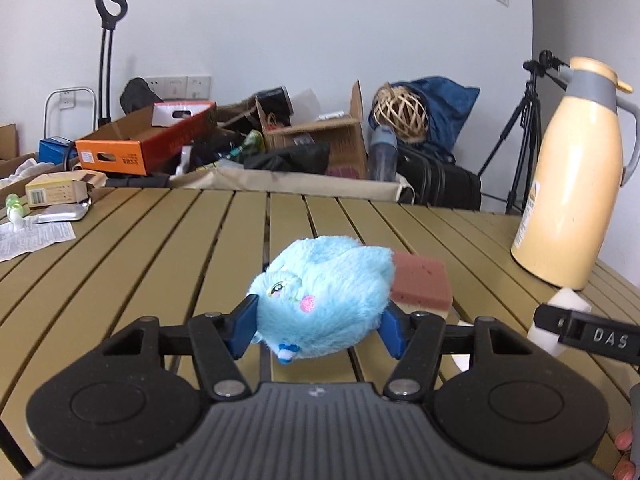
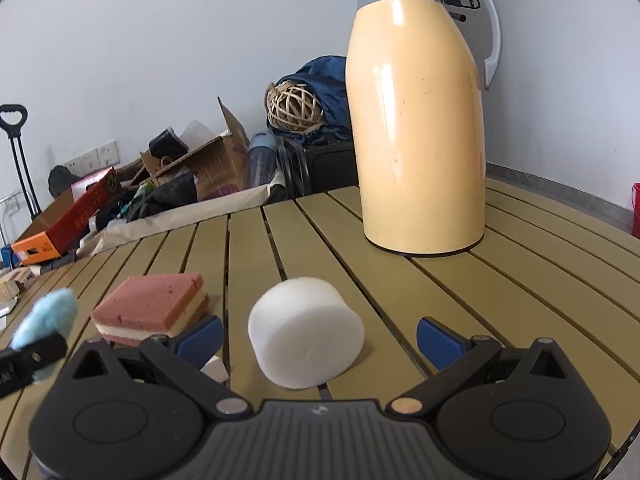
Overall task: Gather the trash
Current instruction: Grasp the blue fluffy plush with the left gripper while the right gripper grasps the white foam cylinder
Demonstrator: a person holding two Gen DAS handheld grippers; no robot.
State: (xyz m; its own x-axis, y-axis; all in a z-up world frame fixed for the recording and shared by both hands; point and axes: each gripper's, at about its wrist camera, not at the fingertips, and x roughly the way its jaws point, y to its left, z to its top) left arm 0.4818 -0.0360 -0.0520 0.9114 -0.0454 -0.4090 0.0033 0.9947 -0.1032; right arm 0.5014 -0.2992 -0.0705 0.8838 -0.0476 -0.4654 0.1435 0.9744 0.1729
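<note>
On the slatted counter (image 1: 160, 248), left of the cream thermos jug (image 1: 576, 176), the left gripper (image 1: 318, 330) is clamped on a blue plush toy (image 1: 324, 300), its 2 blue pads pressing the fur from either side. Just behind the toy lies a pink layered sponge (image 1: 424, 284). Nearer the jug, the right gripper (image 2: 320, 338) stands spread wide around a white foam cylinder (image 2: 306, 340), pads clear of it.

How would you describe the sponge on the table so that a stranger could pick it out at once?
Start at the tall cream jug standing on the slatted table. In front of it lies a white foam cylinder, and beside that the sponge. It alone is a flat block, pink on top with a pale layer beneath.
</note>
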